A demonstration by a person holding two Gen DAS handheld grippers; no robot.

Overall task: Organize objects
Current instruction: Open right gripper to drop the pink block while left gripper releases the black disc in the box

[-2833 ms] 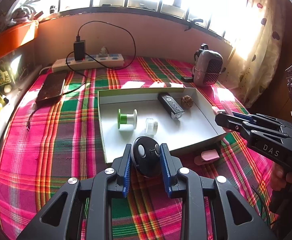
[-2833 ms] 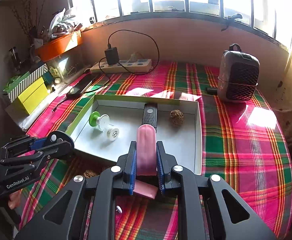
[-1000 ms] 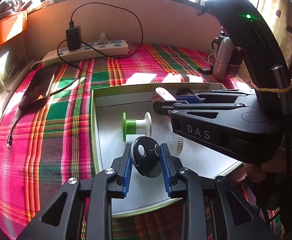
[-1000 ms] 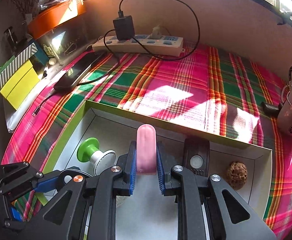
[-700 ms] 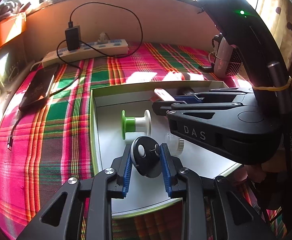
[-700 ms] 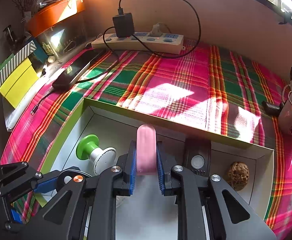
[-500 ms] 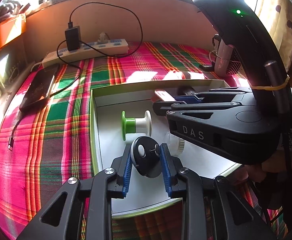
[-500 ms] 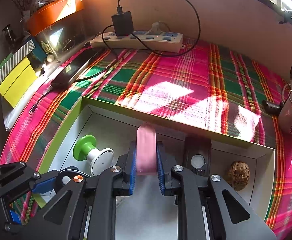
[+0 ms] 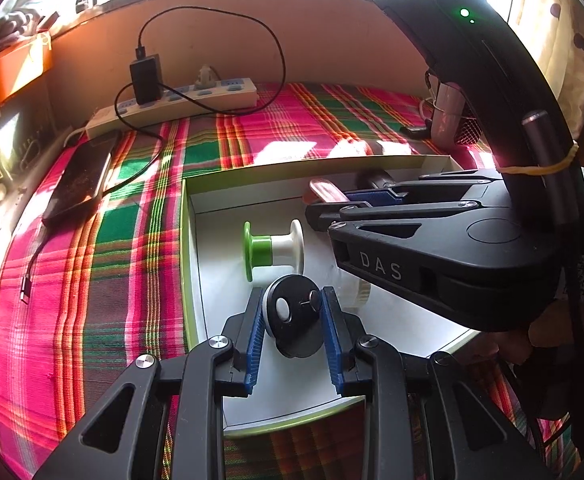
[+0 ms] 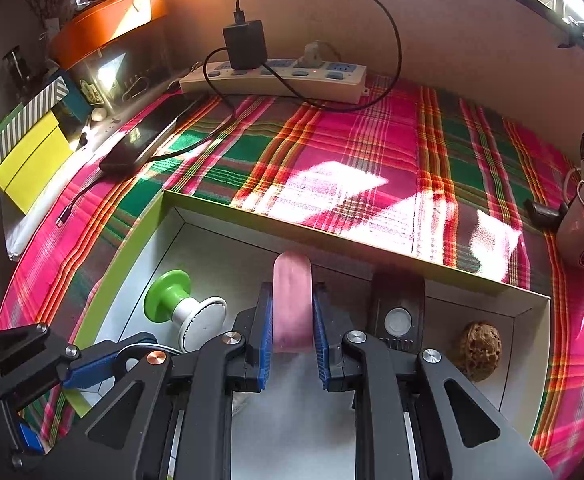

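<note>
my left tongs (image 9: 294, 330) are clamped on a black disc (image 9: 292, 320), their blue pads (image 9: 253, 340) pressed to its two edges. the disc has a white oval spot and a small pin on its face, and it hangs over the near left part of a white box (image 9: 195, 248) with a green rim. just beyond the disc, inside the box, a spool (image 9: 273, 250) with one green end and one white end lies on its side. a small clear round item sits just right of the disc, mostly hidden behind my right tongs; i cannot tell what it is.

my right tongs (image 10: 292, 330) are clamped on a flat pink strip (image 10: 292, 300) with a rounded tip, held over the middle of the box and pointing toward its far wall (image 10: 332, 236). in the right wrist view, the spool (image 10: 183, 308) lies to the left of the strip, a black remote (image 10: 398, 312) to the right of it, and a brown walnut (image 10: 478, 350) further right, near the box's right wall.

the box rests on a pink and green plaid cloth (image 10: 352, 152). at the far left of the cloth lies a black phone (image 9: 79, 178) with a cable, and behind it a white power strip (image 10: 271, 80) with a black charger (image 10: 243, 44) plugged in.
</note>
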